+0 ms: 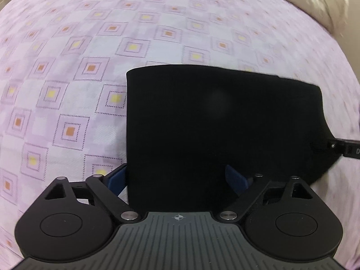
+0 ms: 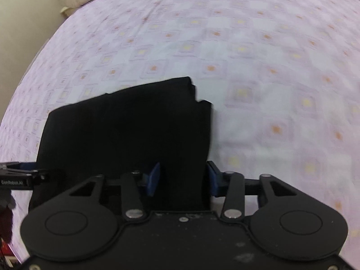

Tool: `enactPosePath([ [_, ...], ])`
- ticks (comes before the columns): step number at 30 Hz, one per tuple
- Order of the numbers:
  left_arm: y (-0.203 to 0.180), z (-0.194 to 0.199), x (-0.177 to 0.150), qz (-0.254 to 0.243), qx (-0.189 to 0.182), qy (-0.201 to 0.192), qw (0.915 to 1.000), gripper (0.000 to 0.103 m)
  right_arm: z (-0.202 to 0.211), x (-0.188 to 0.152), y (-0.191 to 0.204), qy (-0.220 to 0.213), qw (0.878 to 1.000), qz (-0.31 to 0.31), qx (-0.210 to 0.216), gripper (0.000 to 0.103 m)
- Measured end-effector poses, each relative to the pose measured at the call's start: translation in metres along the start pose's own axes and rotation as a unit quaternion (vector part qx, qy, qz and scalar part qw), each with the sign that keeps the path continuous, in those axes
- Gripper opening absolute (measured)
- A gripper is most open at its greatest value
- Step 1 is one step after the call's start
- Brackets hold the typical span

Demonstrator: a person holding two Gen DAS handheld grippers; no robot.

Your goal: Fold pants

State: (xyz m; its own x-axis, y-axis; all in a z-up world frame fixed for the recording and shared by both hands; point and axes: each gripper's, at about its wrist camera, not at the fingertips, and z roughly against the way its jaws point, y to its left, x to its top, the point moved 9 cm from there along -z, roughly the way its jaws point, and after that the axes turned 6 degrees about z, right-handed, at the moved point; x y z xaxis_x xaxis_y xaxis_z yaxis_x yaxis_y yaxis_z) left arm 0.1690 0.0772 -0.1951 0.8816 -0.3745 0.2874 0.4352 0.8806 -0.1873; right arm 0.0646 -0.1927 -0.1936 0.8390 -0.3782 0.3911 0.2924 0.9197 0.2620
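Folded black pants (image 1: 213,123) lie on a pink checked bedsheet (image 1: 67,78) beside beige cushions (image 1: 315,2).

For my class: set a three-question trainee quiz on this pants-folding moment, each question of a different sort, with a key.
1. True or false: the black pants lie on a plain white sheet.
2. The left gripper has its jaws: A) open, either side of the pants' near edge; B) clamped on a pillow; C) out of view.
3. Fill in: the bedsheet is pink with small ____ in orange and yellow.

Key: 1 false, it is patterned; 2 A; 3 squares. The right gripper likewise stands open astride the pants' edge.
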Motion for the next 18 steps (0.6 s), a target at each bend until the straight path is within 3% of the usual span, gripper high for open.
enactPosePath([
  [2, 0.004, 0.006, -0.004, -0.012, 0.009, -0.005, 0.9999, 0.087, 0.007, -0.015, -0.010, -0.005, 1.000, -0.026, -0.005, 0.044],
  [4, 0.008, 0.020, -0.009, -0.013, 0.020, -0.023, 0.9994, 0.075, 0.014, -0.018, -0.013, -0.024, 0.999, -0.038, -0.008, 0.047],
  [5, 0.009, 0.030, -0.013, -0.011, 0.027, -0.035, 0.9989, 0.075, 0.022, -0.017, -0.010, -0.038, 0.999, -0.029, -0.021, 0.048],
  [6, 0.010, 0.038, -0.018, -0.012, 0.035, -0.045, 0.9983, 0.075, 0.040, -0.012, 0.002, -0.078, 0.996, 0.006, -0.051, 0.049],
  [8, 0.007, 0.052, -0.033, -0.020, 0.046, -0.058, 0.9970, 0.075, 0.048, -0.009, 0.012, -0.100, 0.993, 0.023, -0.052, 0.050],
  [10, -0.001, 0.059, -0.051, -0.035, 0.052, -0.062, 0.9961, 0.075, 0.058, -0.007, 0.039, -0.124, 0.990, 0.060, -0.033, 0.049],
  [13, -0.012, 0.052, -0.070, -0.050, 0.060, -0.058, 0.9953, 0.075, 0.052, -0.016, 0.089, -0.117, 0.984, 0.130, 0.009, 0.044],
  [16, -0.009, 0.038, -0.081, -0.026, 0.072, -0.039, 0.9963, 0.074, 0.030, -0.031, 0.124, -0.092, 0.977, 0.189, 0.023, 0.033],
  [18, 0.004, 0.029, -0.087, -0.004, 0.079, -0.022, 0.9966, 0.074, 0.010, -0.042, 0.128, -0.056, 0.977, 0.204, 0.001, 0.008],
])
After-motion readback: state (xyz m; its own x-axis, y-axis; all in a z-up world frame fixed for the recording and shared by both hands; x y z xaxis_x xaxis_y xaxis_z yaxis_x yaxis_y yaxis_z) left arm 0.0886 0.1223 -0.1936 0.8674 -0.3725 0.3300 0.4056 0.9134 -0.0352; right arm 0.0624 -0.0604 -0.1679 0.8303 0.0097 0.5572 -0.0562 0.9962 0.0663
